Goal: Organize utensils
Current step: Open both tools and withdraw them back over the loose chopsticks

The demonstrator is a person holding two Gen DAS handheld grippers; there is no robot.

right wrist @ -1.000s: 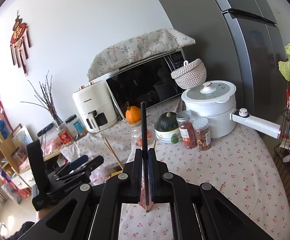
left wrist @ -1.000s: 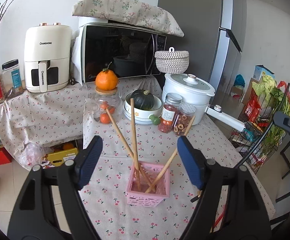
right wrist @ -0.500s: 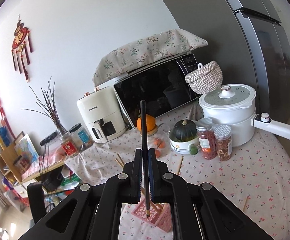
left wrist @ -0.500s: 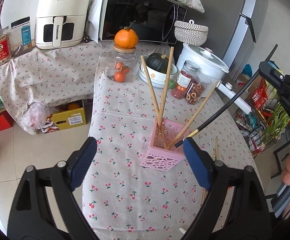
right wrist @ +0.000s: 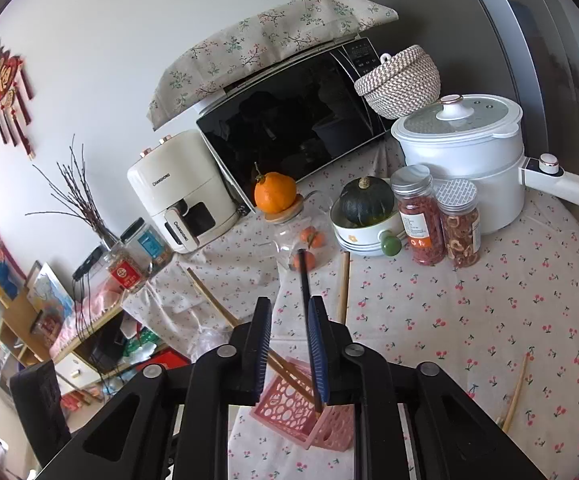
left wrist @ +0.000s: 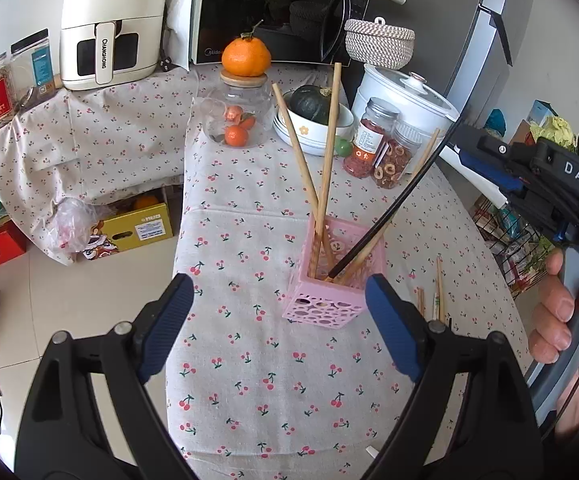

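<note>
A pink perforated basket (left wrist: 331,300) stands on the cherry-print table and holds three wooden chopsticks (left wrist: 323,184) leaning outward. A black chopstick (left wrist: 399,197) slants into it with its tip inside. My right gripper (right wrist: 289,308) is above the basket (right wrist: 289,404) and its jaws are opening. The black chopstick (right wrist: 303,280) stands between the pads, leaning on the right one, no longer squeezed. From the left wrist view, the right gripper (left wrist: 463,146) comes in from the right in a person's hand. My left gripper (left wrist: 277,292) hangs open just in front of the basket, holding nothing.
Loose wooden chopsticks (left wrist: 439,292) lie on the cloth right of the basket. Behind stand a glass jar (left wrist: 241,120) topped with an orange, a bowl with a squash (left wrist: 313,120), two spice jars (left wrist: 373,144), a white pot (right wrist: 461,156), a microwave and an air fryer. The table edge drops off at left.
The right gripper came down and lowered the black chopstick's tip into the pink basket, then its jaws parted. The left gripper tipped downward, closer to the basket, and stayed open.
</note>
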